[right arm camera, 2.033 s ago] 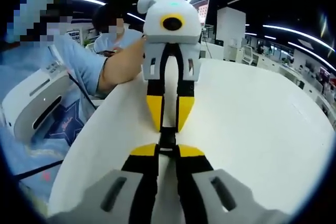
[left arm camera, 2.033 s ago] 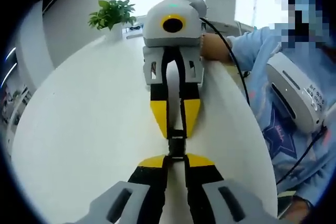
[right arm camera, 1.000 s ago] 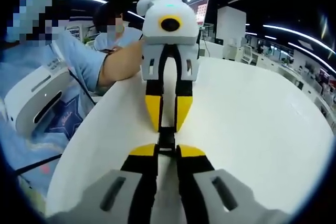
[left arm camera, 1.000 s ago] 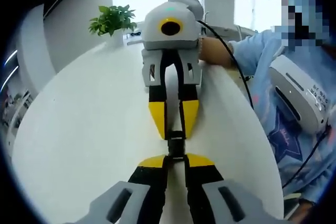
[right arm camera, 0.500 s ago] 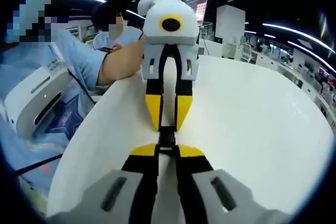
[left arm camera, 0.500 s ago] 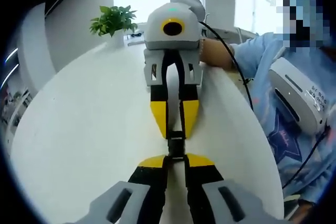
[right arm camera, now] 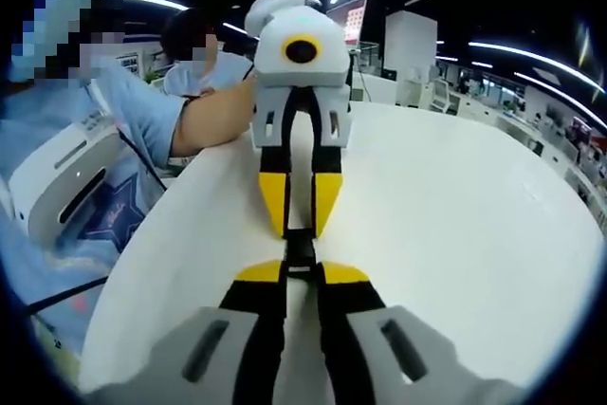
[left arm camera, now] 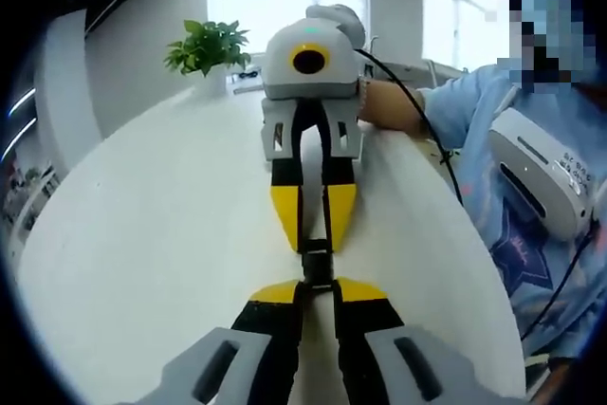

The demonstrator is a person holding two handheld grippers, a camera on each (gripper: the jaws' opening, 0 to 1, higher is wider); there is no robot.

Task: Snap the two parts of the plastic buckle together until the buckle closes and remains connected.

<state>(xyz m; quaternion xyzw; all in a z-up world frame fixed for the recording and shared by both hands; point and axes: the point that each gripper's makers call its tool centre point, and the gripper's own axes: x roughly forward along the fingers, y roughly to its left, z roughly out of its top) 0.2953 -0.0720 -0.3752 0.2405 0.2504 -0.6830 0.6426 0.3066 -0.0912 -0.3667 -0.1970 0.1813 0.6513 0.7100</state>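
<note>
While both claws pinch buckle (left arm camera: pixel 318 264) | white table (left arm camera: pixel 152 234) bare to edges

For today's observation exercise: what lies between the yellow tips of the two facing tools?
In the left gripper view, a small black plastic buckle bridges the gap between the left tool and the right tool.

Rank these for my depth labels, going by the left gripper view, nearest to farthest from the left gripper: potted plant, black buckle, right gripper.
1. Black buckle, clamped at the left gripper's tips.
2. Right gripper, straight ahead, gripping the buckle's far end.
3. Potted plant, at the table's far edge, upper left.
</note>
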